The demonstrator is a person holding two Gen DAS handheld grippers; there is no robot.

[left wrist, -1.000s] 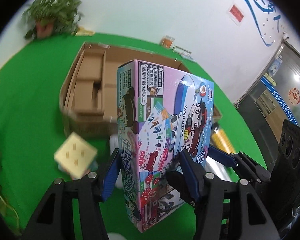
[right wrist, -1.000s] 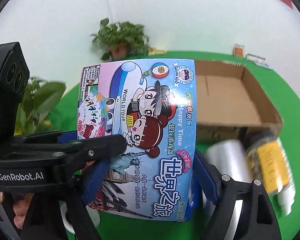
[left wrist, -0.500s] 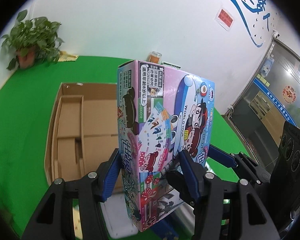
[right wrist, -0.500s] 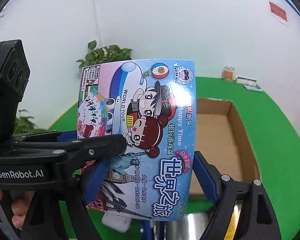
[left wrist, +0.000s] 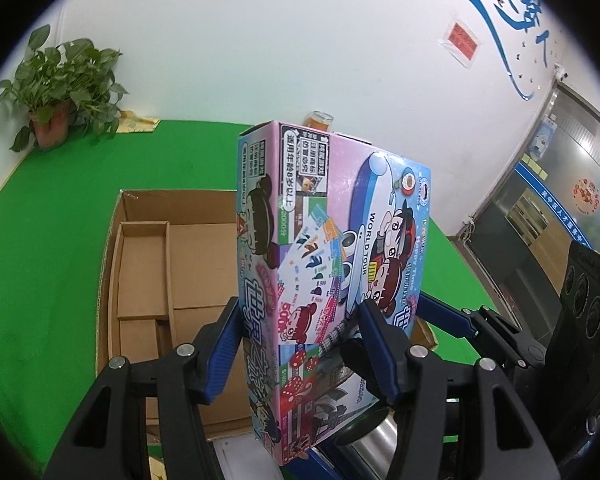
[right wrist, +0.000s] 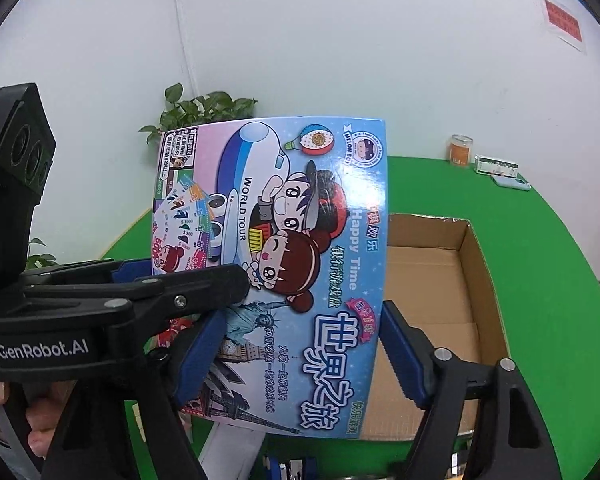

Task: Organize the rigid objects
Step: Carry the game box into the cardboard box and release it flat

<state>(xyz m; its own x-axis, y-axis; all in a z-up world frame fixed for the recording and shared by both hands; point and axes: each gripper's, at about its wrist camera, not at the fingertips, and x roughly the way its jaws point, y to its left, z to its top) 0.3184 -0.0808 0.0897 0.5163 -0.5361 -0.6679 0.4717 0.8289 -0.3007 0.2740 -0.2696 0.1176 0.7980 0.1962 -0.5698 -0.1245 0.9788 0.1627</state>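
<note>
A colourful board-game box [left wrist: 332,240] stands upright in the air, held by both grippers over the near edge of an open cardboard carton [left wrist: 116,240]. My left gripper [left wrist: 300,320] is shut on its front and back faces low down. My right gripper [right wrist: 300,340] spans the game box [right wrist: 300,240] across its width. Its jaws are closing, and the blue pads [right wrist: 400,352] lie against the side edges. The left gripper's black finger [right wrist: 204,284] crosses the printed front. The carton [right wrist: 480,280] is partly hidden behind the game box.
A smaller cardboard tray [left wrist: 144,268] lies inside the carton at its left. A shiny metal cylinder [left wrist: 364,440] and a white item [right wrist: 228,448] lie below the grippers. Further off are a potted plant [left wrist: 56,92], an orange jar [right wrist: 461,150], small packets [right wrist: 496,166] and a person's hand [right wrist: 40,432].
Both grippers have risen and moved towards the carton with the game box. The carton now lies closer beneath. The bottles and the pale cube have left view.
</note>
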